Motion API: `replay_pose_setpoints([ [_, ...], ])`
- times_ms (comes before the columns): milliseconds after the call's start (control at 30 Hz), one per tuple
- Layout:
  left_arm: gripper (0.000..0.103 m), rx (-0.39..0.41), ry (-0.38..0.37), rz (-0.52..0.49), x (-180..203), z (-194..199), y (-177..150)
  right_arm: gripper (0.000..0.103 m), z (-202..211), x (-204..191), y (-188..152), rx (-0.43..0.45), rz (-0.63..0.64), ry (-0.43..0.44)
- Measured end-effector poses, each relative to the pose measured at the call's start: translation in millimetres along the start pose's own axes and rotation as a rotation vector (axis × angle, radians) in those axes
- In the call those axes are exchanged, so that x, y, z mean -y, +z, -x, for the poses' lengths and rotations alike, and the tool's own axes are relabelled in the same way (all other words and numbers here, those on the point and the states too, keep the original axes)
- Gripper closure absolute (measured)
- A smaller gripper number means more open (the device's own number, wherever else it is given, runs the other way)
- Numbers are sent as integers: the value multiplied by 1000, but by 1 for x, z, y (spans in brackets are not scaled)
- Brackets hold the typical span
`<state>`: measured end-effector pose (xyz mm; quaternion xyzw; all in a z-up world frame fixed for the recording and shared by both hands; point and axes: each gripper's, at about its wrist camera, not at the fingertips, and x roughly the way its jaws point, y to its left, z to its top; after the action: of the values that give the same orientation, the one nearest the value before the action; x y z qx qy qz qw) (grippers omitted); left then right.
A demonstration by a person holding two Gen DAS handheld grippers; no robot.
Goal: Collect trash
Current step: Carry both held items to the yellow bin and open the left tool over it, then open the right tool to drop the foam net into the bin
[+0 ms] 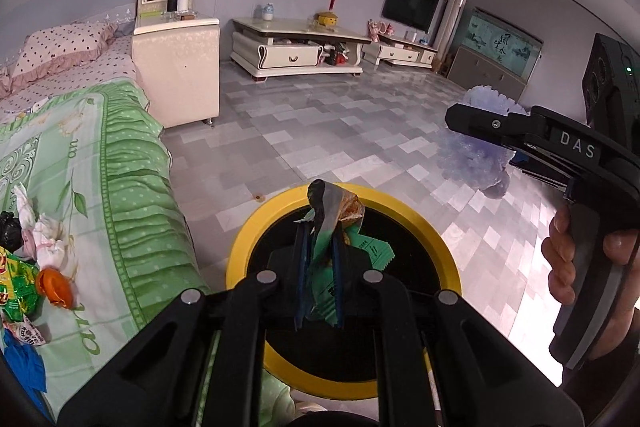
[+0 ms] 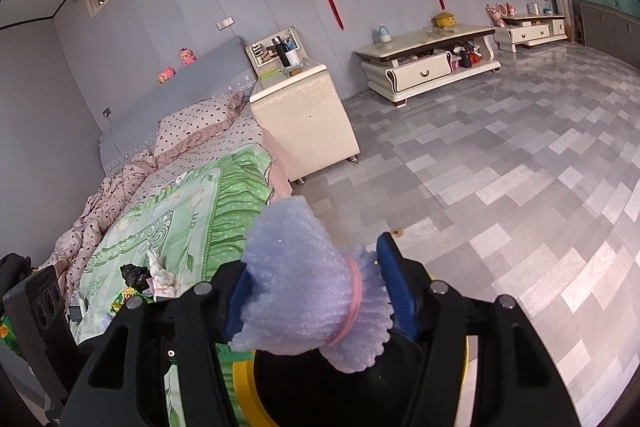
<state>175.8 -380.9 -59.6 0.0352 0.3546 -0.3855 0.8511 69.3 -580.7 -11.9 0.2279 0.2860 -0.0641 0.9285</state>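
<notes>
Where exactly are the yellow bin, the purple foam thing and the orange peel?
yellow bin [image 1: 240,247]: left wrist view, left side of its rim.
purple foam wrap [image 2: 304,291]: right wrist view, its middle, between the blue pads.
orange peel [image 1: 54,287]: left wrist view, its centre, on the green bedspread.

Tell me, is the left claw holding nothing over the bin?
No, the left claw is clamped on a crumpled green wrapper above the yellow-rimmed bin.

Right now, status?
Left gripper shut on wrapper, over bin. Right gripper shut on foam, above bin. Nothing blocking.
</notes>
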Motion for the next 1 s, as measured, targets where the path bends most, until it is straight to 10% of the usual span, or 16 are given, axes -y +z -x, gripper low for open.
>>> replay_pose_setpoints([
  [567,30,26,13,34,-13,20,-12,29,-3,14,-5,-16,-47,-70],
  [1000,14,108,132,76,-60,82,-24,21,13,-38,-8,15,50,-3],
])
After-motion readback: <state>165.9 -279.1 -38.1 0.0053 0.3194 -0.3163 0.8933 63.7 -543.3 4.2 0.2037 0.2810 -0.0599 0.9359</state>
